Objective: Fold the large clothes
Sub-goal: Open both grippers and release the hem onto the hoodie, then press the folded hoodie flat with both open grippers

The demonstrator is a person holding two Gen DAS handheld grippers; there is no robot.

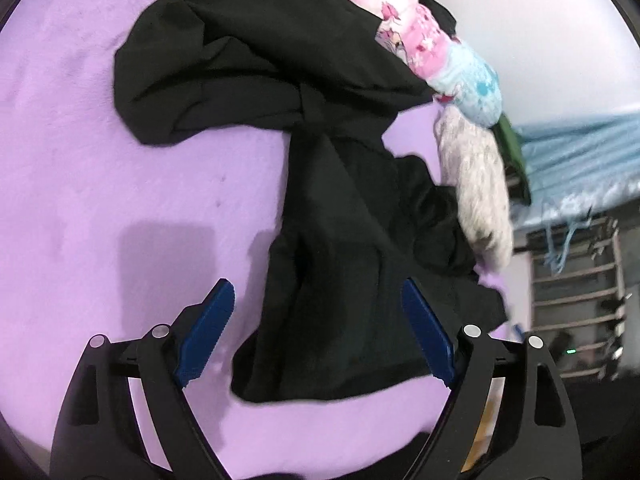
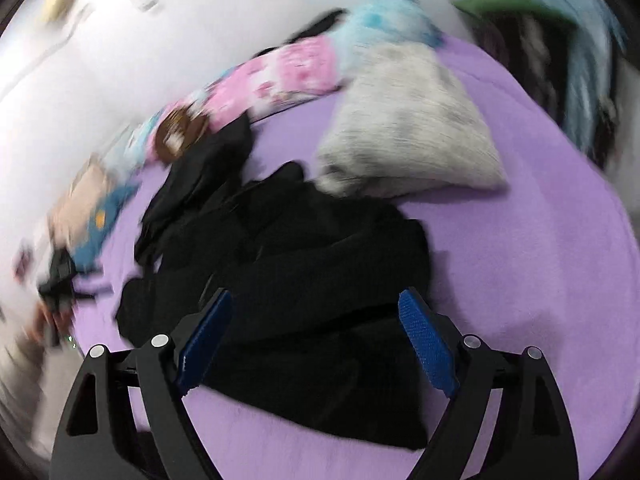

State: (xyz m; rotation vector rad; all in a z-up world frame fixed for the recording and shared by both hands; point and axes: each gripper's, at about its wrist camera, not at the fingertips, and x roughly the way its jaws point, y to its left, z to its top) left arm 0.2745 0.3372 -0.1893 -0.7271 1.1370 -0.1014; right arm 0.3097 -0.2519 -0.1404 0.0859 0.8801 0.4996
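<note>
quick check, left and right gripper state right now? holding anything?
Left gripper: open, holding nothing; black garment lies loose between the fingers.
Right gripper: open, holding nothing, above the same garment.

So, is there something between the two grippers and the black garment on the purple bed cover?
Nothing visible blocks either. The left gripper and right gripper both stand open directly over the black garment. The grey pillow and pink patterned bedding lie beyond it.

One black garment (image 1: 328,208), one grey pillow (image 2: 408,140), two grippers (image 1: 316,332)
</note>
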